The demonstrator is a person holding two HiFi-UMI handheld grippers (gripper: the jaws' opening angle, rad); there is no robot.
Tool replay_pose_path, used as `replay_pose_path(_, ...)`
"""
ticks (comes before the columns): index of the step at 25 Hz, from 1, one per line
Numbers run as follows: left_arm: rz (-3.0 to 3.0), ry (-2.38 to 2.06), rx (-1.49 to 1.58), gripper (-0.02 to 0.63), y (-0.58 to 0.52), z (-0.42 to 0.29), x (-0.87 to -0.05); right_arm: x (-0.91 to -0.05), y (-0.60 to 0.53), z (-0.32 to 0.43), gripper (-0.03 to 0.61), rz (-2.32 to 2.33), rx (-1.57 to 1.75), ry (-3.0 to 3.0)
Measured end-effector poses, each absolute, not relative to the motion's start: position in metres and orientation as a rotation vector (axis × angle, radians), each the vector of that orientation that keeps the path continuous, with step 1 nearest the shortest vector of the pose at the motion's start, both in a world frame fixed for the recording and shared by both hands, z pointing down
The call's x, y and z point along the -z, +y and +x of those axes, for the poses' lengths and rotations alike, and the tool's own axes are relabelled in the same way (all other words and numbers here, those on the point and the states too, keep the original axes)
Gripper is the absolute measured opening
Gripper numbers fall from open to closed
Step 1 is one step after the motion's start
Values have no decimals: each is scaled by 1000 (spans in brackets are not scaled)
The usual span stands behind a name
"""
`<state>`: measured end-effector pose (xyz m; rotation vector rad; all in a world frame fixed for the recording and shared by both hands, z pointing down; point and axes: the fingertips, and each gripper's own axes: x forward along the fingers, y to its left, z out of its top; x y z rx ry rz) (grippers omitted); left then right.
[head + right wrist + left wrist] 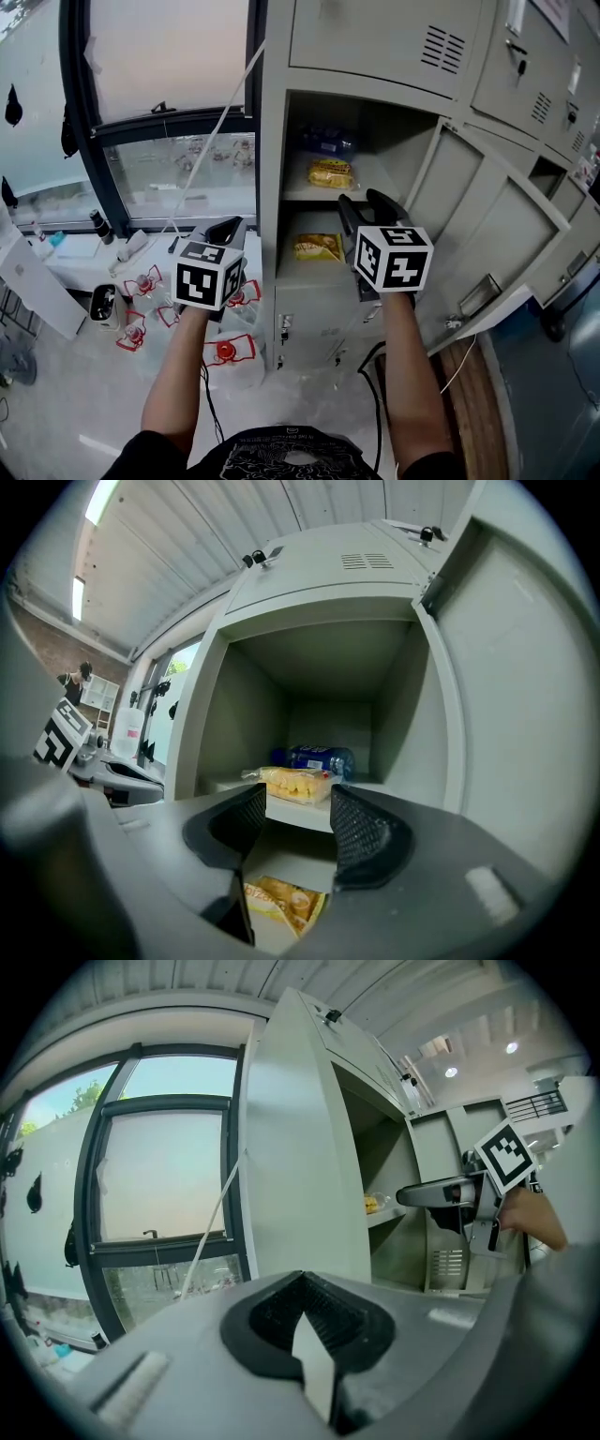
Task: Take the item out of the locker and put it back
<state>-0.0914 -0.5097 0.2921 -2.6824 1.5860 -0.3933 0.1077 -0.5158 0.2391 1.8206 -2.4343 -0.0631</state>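
Observation:
The grey locker (394,131) stands open, its door (487,234) swung out to the right. On its upper shelf lie a yellow snack packet (330,172) (298,782) and, behind it, a blue bottle (328,141) (319,758) on its side. A second yellow packet (317,247) (281,904) lies on the lower shelf. My right gripper (367,203) (298,825) is open and empty just in front of the opening, level with the shelf edge. My left gripper (225,228) (309,1326) is shut and empty, left of the locker's side wall.
A dark-framed window (159,122) with a white cord across it fills the left. Below it are a white counter (56,272) with small bottles and red-and-clear containers (225,349) on the floor. More closed lockers (534,66) stand to the right.

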Motion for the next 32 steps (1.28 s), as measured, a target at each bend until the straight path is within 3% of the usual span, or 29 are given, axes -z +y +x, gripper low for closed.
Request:
replay_pose_path(15,-2676,1574,379,1,-533,-98,-295,-239,-553,113,149,1866,19,-2449)
replay_pose_path(25,-2672,1590,378,1,-541,-102,-296,-240,-560,116,35,1903,51,-2404)
replay_pose_path(32,-2675,1596,386,1,-539,-103,-299,-237,-557,116,25,1906,93,-2402)
